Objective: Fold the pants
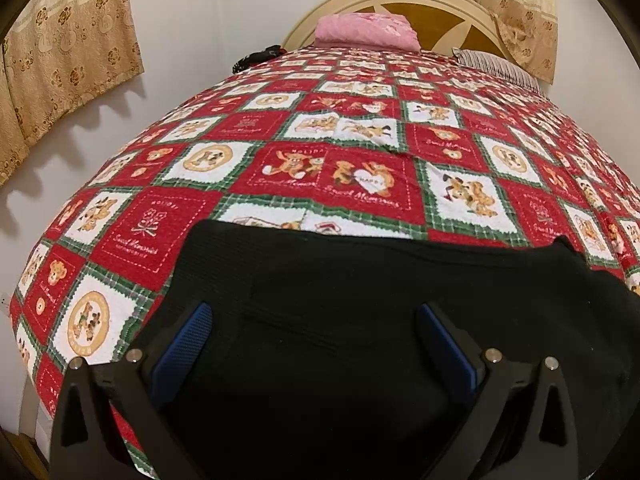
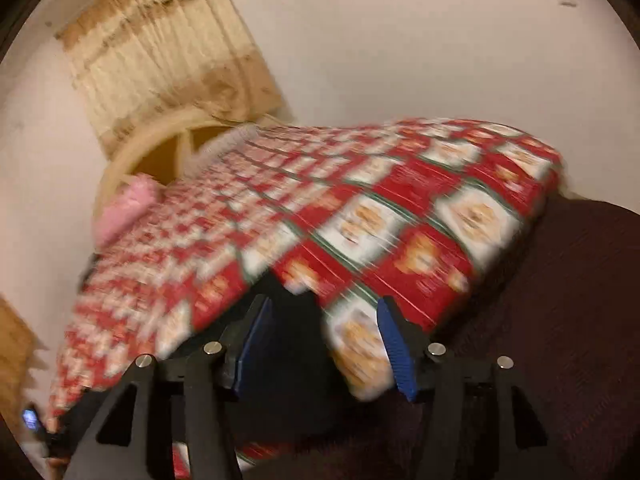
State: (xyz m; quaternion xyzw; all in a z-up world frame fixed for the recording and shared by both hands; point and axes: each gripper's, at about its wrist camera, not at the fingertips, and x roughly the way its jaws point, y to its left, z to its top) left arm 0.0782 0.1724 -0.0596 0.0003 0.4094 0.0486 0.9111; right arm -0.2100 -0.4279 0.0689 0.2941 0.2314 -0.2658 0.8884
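Black pants (image 1: 340,320) lie flat on the near part of a bed with a red, white and green teddy-bear quilt (image 1: 360,140). My left gripper (image 1: 316,340) hovers over the pants with its blue pads (image 1: 192,336) wide apart and nothing between them. The right wrist view is motion-blurred. There my right gripper (image 2: 324,340) is open with blue pads (image 2: 394,344) apart, near the quilt's (image 2: 360,200) front edge, with a dark patch of the pants (image 2: 288,344) between and below the jaws, not gripped.
A pink pillow (image 1: 366,32) and a striped pillow (image 1: 500,66) lie by the cream headboard (image 1: 424,0). Beige curtains (image 1: 60,60) hang on the white wall. A dark maroon cloth surface (image 2: 560,320) lies to the right of the bed. A small lit device (image 2: 30,420) is at lower left.
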